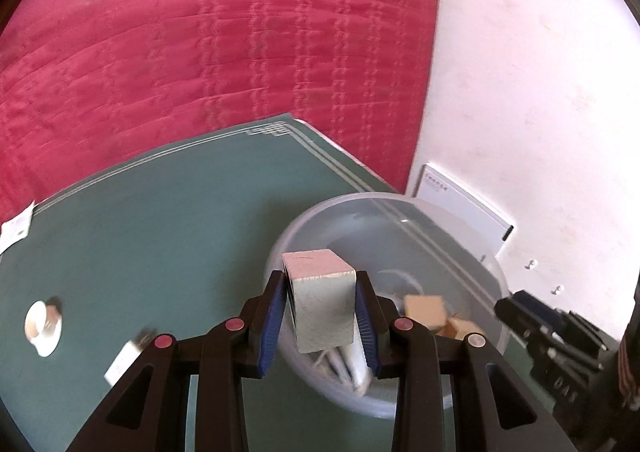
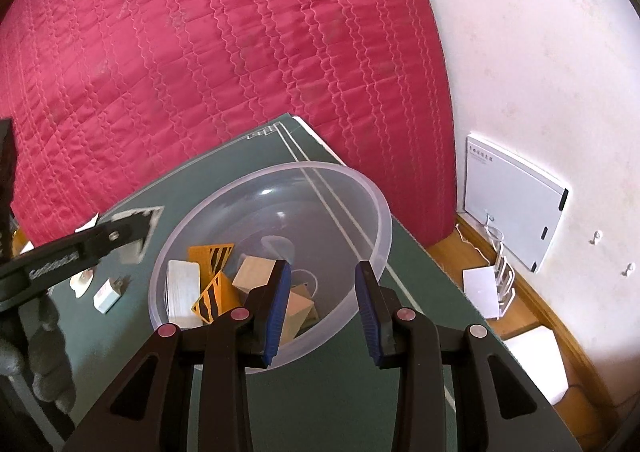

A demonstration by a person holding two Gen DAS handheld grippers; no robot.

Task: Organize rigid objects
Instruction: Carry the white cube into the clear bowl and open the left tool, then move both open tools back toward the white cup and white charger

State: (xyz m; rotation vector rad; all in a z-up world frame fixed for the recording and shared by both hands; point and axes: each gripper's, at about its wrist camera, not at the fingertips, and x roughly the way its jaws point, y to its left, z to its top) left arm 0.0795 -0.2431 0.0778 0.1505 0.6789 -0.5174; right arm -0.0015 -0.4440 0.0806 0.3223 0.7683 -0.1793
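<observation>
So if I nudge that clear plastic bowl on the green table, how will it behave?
The clear bowl looks thin-walled, so probably light and apt to slide on the smooth green table. The wooden blocks inside may steady it somewhat.

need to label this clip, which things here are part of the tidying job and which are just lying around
Part of the job:
- pale block clamped in the left gripper
- clear bowl
- wooden blocks and yellow striped pieces in it
- small white plug beside the bowl

Just lying about:
- red quilt
- white wall box
- green mat
</observation>
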